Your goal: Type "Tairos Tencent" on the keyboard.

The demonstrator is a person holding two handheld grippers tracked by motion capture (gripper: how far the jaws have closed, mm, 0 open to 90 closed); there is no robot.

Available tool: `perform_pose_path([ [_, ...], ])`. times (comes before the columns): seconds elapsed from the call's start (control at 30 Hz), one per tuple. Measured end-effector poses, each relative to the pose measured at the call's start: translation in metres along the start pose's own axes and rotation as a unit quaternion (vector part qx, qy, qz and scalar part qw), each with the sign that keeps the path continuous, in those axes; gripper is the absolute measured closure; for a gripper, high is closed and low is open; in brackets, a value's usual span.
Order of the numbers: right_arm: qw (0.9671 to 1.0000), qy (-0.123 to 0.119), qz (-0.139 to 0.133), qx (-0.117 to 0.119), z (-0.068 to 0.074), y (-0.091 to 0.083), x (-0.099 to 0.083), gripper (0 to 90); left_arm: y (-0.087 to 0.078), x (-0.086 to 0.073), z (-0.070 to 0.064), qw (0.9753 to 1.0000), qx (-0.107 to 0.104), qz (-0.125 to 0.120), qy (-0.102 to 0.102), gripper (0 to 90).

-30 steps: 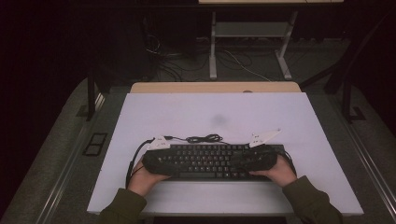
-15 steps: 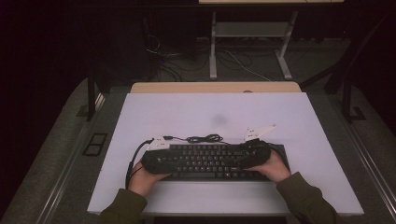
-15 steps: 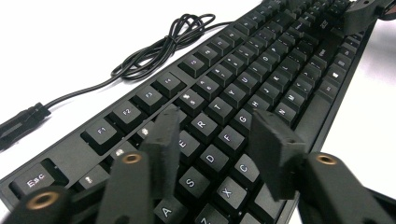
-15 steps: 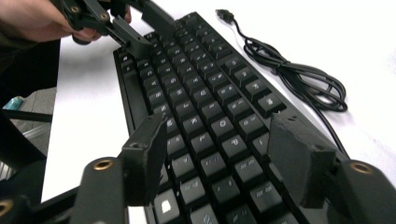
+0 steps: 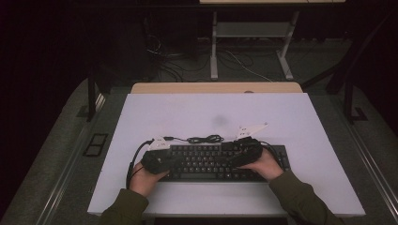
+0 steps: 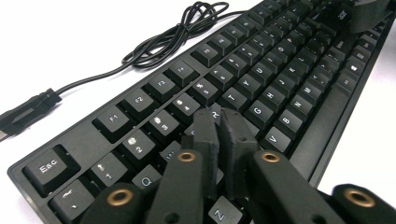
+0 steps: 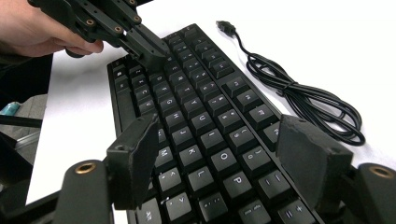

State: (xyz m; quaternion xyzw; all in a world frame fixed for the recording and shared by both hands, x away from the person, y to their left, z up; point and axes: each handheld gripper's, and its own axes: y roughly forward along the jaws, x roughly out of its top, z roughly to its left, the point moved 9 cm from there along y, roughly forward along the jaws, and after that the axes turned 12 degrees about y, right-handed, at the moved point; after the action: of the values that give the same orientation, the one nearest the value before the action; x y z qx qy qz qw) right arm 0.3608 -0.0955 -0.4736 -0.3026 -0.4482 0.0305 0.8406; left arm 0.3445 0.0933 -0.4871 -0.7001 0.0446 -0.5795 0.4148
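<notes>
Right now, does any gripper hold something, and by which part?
Nothing is held. The left gripper is shut, tips on the keyboard keys; the right gripper hangs open above the keys.

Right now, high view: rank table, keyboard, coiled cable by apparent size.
1. Table, largest.
2. Keyboard.
3. Coiled cable, smallest, lying just behind the keyboard.

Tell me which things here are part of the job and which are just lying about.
In the job:
- keyboard
- left gripper, jaws together over the keys
- right gripper, jaws apart above the keys

Lying about:
- the keyboard's coiled cable
- second table behind
</notes>
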Motion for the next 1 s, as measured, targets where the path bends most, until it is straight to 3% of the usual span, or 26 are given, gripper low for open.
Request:
perform_pose_path([
  [0.47, 1.0, -0.008, 0.002, 0.005, 0.005, 0.016, 0.005, 29.3, 0.003, 0.004, 0.007, 0.9999, 0.003, -0.011, -0.006, 89.3],
  [0.8, 0.9999, -0.01, 0.0, 0.008, 0.008, 0.022, 0.008, 29.3, 0.012, 0.002, 0.009, 1.0, -0.003, -0.001, -0.006, 89.4],
  [0.9, 0.9999, -0.01, 0.0, 0.009, 0.008, 0.022, 0.009, 29.3, 0.014, 0.0, 0.009, 0.9999, 0.0, 0.01, 0.003, 89.4],
  [1.0, 0.9999, -0.01, -0.002, 0.008, 0.008, 0.023, 0.01, 29.3, 0.015, 0.001, 0.008, 1.0, -0.003, 0.005, -0.004, 89.4],
])
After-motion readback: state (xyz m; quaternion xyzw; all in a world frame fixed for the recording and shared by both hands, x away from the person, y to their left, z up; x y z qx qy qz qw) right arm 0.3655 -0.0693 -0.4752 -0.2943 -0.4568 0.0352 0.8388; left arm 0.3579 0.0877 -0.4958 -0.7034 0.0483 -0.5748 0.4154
